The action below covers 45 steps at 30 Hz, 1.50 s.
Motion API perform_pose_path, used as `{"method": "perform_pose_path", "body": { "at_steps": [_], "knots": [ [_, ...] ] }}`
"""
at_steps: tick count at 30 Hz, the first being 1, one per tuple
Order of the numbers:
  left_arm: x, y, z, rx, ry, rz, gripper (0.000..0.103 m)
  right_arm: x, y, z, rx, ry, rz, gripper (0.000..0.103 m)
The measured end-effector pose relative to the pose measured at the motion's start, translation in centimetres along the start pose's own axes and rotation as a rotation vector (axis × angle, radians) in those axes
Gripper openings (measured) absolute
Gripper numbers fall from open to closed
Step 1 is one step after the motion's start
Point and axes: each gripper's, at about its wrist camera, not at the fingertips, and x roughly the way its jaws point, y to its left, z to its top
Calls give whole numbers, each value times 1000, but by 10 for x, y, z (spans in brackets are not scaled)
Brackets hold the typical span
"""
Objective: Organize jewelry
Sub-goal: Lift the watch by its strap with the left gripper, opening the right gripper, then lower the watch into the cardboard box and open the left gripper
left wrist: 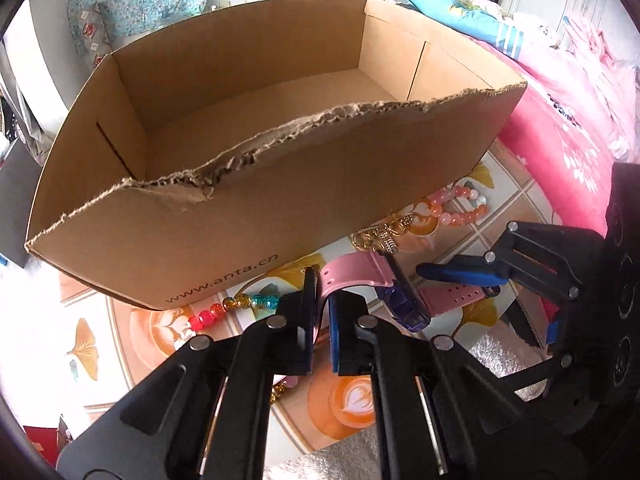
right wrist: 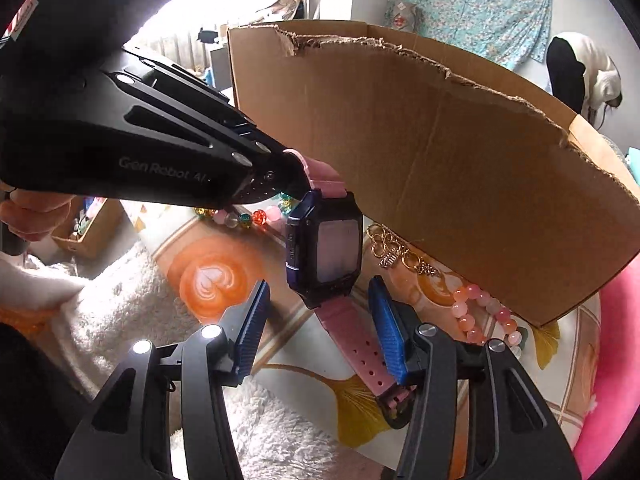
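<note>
A pink-strapped watch with a dark purple square case hangs just above the patterned tabletop, in front of the torn cardboard box. My left gripper is shut on its upper strap and comes in from the upper left in the right wrist view. My right gripper is open. The lower strap hangs between its blue pads, close to the right-hand one and not clamped. In the left wrist view the right gripper reaches in from the right, and the box looks empty inside.
Along the foot of the box lie a pink-orange bead bracelet, a gold chain and a multicoloured bead bracelet. A white fluffy towel covers the near left. Pink bedding borders the right. A hand grips the left tool.
</note>
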Motion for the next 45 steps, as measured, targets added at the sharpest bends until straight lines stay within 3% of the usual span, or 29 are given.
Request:
{"method": "perform_pose_path", "body": {
  "at_steps": [1,5,11,16,18,19,20,22,25,28,30,32,34,37,41,45],
  "knots": [
    [-1,2,2,0,-5,5,5,0,0,-1,8,-2,-18,28],
    [-7,3,1,-42,-27,-32,5,-15,-15,-7,80,-28,-57,6],
    [-42,0,1,-97,-97,-88,5,-66,-51,-1,184,-115,-72,4],
    [-75,14,14,-164,-165,-214,5,-100,-56,21,173,-184,-25,4],
    [-79,17,19,-184,-163,-239,5,-106,-53,28,164,-217,23,7],
    [-81,18,21,-194,-160,-251,5,-104,-49,34,161,-216,65,19],
    [-83,18,22,-199,-159,-257,5,-102,-44,36,160,-219,84,44],
    [-92,19,25,-201,-165,-268,5,-89,-27,41,161,-238,92,62],
    [-105,18,30,-200,-173,-279,5,-80,-14,47,156,-248,91,62],
    [-122,16,37,-190,-204,-304,5,-69,-8,56,142,-280,8,61],
    [-136,17,40,-187,-230,-336,5,-72,-8,64,143,-316,-32,57],
    [-148,20,42,-186,-260,-342,5,-77,-13,73,145,-339,-62,32],
    [-158,24,47,-191,-286,-338,5,-81,-23,80,152,-361,-75,19],
    [-161,34,56,-203,-292,-320,5,-94,-37,91,151,-401,-101,9],
    [-143,45,75,-201,-253,-239,5,-99,-70,113,191,-385,-18,6],
    [-107,58,98,-189,-191,-159,5,-67,-110,139,233,-245,98,6]
  ]
}}
